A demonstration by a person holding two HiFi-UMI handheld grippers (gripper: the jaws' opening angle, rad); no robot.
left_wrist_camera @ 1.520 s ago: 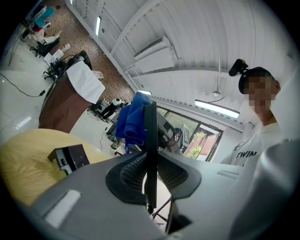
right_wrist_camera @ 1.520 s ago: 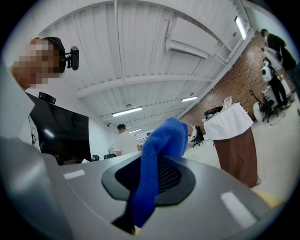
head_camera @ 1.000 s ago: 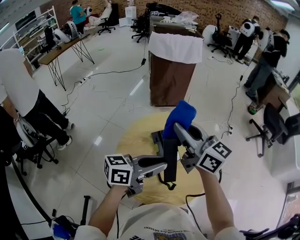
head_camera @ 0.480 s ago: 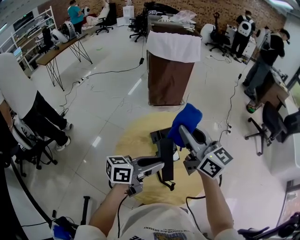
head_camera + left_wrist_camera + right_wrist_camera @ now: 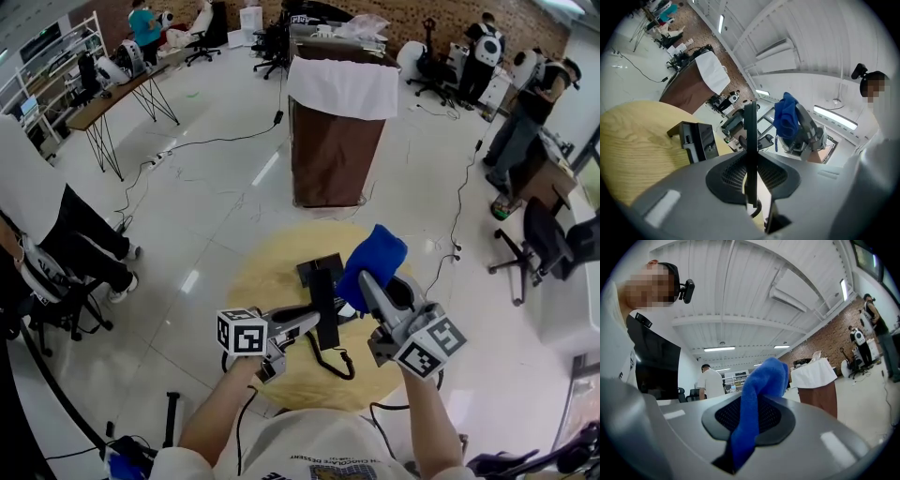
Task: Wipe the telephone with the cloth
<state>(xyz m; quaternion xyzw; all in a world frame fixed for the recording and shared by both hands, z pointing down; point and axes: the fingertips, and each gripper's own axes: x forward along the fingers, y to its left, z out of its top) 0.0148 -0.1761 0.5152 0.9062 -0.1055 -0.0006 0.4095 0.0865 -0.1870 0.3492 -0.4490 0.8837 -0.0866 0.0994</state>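
Left gripper [image 5: 317, 323] fingers pinch the handset [image 5: 324, 295], right gripper [image 5: 366, 279] fingers the cloth [image 5: 375, 258] alongside; wiping seems unfinished.

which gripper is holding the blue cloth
The right gripper, shut on the blue fleece cloth; the left gripper instead clamps the thin black telephone handset.

A brown stand [image 5: 326, 159] wears a white cover [image 5: 343, 89]; a trestle desk [image 5: 111, 99] stands far left; an office chair [image 5: 544, 236] right.
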